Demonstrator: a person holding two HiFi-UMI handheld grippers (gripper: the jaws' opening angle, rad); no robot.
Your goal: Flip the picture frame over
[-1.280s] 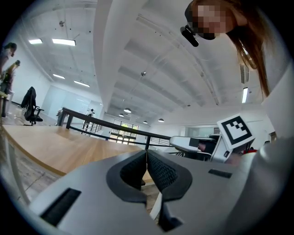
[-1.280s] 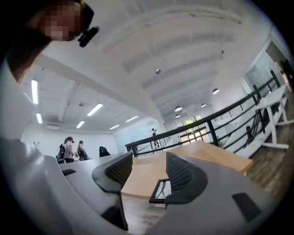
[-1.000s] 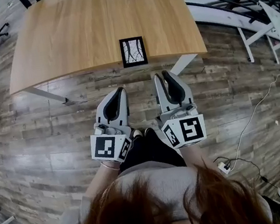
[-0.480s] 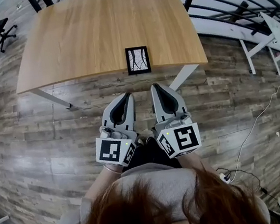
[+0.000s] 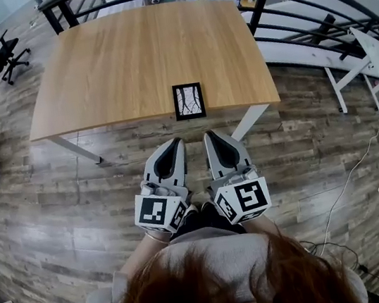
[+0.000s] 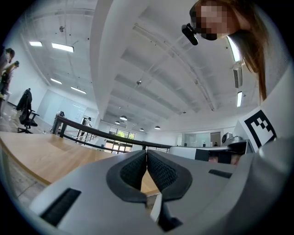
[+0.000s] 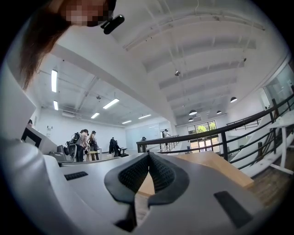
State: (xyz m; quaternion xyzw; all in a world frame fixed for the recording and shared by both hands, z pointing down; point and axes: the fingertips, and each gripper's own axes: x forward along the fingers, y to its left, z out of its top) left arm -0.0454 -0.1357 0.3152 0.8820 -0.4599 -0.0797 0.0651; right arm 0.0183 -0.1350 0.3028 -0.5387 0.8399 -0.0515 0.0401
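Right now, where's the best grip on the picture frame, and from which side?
The picture frame lies flat at the near edge of the table, so probably pinch its near short border, coming in level from the person's side.

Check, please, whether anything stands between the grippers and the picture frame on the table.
Nothing visible does. The picture frame lies alone near the front edge of the table; the left gripper and right gripper hover short of that edge, jaws shut and empty.
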